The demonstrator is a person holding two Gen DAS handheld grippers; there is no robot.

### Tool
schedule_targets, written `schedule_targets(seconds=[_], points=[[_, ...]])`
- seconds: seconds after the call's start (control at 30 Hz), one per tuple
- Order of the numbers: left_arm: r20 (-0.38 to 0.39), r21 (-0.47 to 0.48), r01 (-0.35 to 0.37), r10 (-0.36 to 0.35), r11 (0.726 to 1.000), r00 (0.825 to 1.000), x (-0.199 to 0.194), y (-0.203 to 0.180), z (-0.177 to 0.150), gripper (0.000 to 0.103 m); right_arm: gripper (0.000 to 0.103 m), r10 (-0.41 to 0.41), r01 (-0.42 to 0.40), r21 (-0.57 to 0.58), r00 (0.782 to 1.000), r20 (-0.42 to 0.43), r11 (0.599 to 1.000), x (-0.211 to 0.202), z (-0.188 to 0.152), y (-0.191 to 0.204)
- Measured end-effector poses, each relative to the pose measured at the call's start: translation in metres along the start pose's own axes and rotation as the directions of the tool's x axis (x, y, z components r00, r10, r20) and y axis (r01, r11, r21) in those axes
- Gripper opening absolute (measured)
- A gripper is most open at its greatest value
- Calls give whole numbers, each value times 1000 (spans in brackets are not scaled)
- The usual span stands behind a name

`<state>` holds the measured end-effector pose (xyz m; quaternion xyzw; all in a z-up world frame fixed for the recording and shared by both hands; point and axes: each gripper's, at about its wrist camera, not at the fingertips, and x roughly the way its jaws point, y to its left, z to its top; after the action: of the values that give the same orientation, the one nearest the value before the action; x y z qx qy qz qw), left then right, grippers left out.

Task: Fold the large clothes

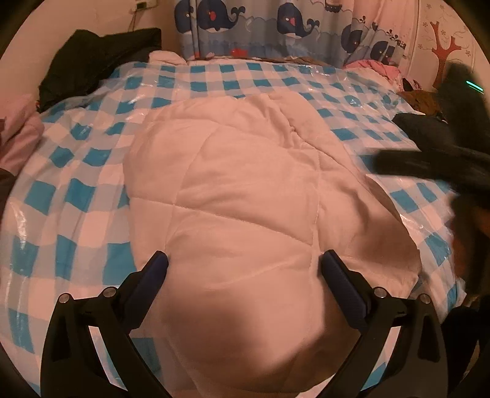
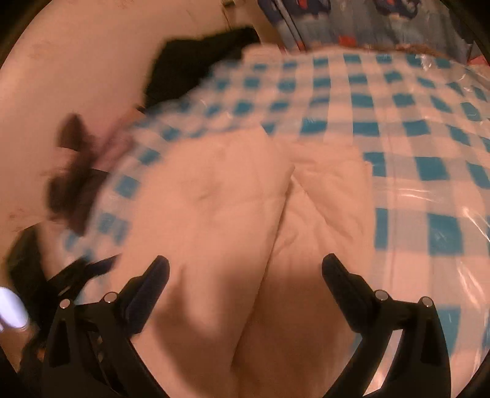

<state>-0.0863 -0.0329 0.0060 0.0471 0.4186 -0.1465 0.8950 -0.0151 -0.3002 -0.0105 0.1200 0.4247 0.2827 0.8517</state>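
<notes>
Left claw (image 1: 243,260) stood wide, nothing between its fingers, hovering over the quilt (image 1: 245,189). Right claw (image 2: 245,263) likewise stood wide and empty above the same quilt (image 2: 229,214); no pad pressed on the cloth in either view. The quilt, pale and stitched in large squares, lay folded on the bed, on top of a blue-and-white checked cover (image 1: 76,171) with a glossy plastic sheen. Left wrist view was sharp and showed the quilt nearly whole: a rounded near edge, a fold ridge running toward the far side, checked cover visible on all sides but the near one. It also showed the whale curtain (image 1: 275,27) at the far end, a dark garment (image 1: 98,61) heaped at the far left corner, pink cloth (image 1: 18,144) at the left edge, and a pink bundle (image 1: 379,67) at the far right. A dark blurred shape entered from the right of that view over the quilt's edge; most likely the other claw, could not tell for certain. Right wrist view was motion-blurred, most on its left side. It showed what the left did not: the deep crease (image 2: 275,220) where two quilt layers met, running between the fingers, and bare wall (image 2: 92,61) beyond the bed. Dark garment (image 2: 190,61) appeared there too, smeared.
</notes>
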Motion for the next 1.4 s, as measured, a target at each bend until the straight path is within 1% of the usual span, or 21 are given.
schedule_targets(seconds=[0.03,0.07,0.1,0.13,0.17,0.2,0.23,0.33,0.37,0.47,0.57,0.63,0.67,0.73,0.8,0.97,1.1,1.17,1.27,1.33,1.4], points=[[11,14,-25,25,1000,1000,-3,-4,0,96,96,-7,7,-5,1000,5,1000,-9,-10,1],[20,27,-48,48,998,999,-5,-7,0,96,96,-22,22,-12,1000,-16,1000,-8,-18,0],[30,41,-78,76,996,997,-7,-12,-1,96,96,-80,76,-44,992,-95,996,5,-30,-3],[38,47,-97,95,994,995,-9,-15,0,96,96,-162,148,-88,970,-182,985,24,-45,-6],[44,54,-103,101,993,994,-13,-20,0,96,96,-125,114,-61,967,-223,992,37,-57,-16],[43,60,-119,116,991,992,-17,-24,-1,96,96,-77,79,-3,971,-225,997,38,-62,-24],[57,63,-151,148,987,987,-25,-29,-2,96,96,-43,52,39,977,-210,998,33,-63,-30],[115,98,-203,192,974,975,-54,-42,-8,96,96,-32,35,28,992,-122,999,9,-59,-20],[127,109,-216,202,970,971,-62,-46,-10,96,96,-26,28,20,995,-99,999,1,-59,-16],[162,130,-235,213,963,963,-84,-52,-15,96,96,49,-48,37,999,-23,998,-27,-62,-7],[176,118,-209,187,971,967,-101,-56,-21,96,96,95,-98,52,994,57,994,-57,-64,-1],[180,94,-188,168,978,969,-108,-56,-23,96,96,102,-108,55,990,102,993,-76,-68,6],[184,80,-174,157,981,970,-113,-57,-26,96,96,96,-102,53,989,113,993,-84,-71,11],[192,60,-169,154,984,969,-119,-60,-31,96,96,60,-65,40,991,122,997,-94,-77,21],[196,41,-169,158,985,968,-124,-61,-34,96,96,7,-9,20,992,127,1000,-98,-83,31],[198,0,-155,152,988,968,-136,-60,-43,96,96,-96,97,-5,989,116,995,-95,-96,44],[183,-20,-163,164,986,969,-142,-58,-52,96,96,-186,188,-17,978,94,982,-88,-98,54],[163,-22,-178,179,984,970,-142,-57,-56,96,96,-200,203,-22,975,93,979,-88,-100,58],[146,-20,-178,179,984,973,-140,-54,-60,96,96,-194,197,-32,978,82,980,-84,-96,62],[138,-31,-184,186,982,973,-137,-47,-60,96,96,-200,202,-18,977,78,979,-83,-91,56],[140,-38,-192,195,981,971,-137,-43,-60,96,96,-194,196,-7,976,94,981,-88,-87,53]])
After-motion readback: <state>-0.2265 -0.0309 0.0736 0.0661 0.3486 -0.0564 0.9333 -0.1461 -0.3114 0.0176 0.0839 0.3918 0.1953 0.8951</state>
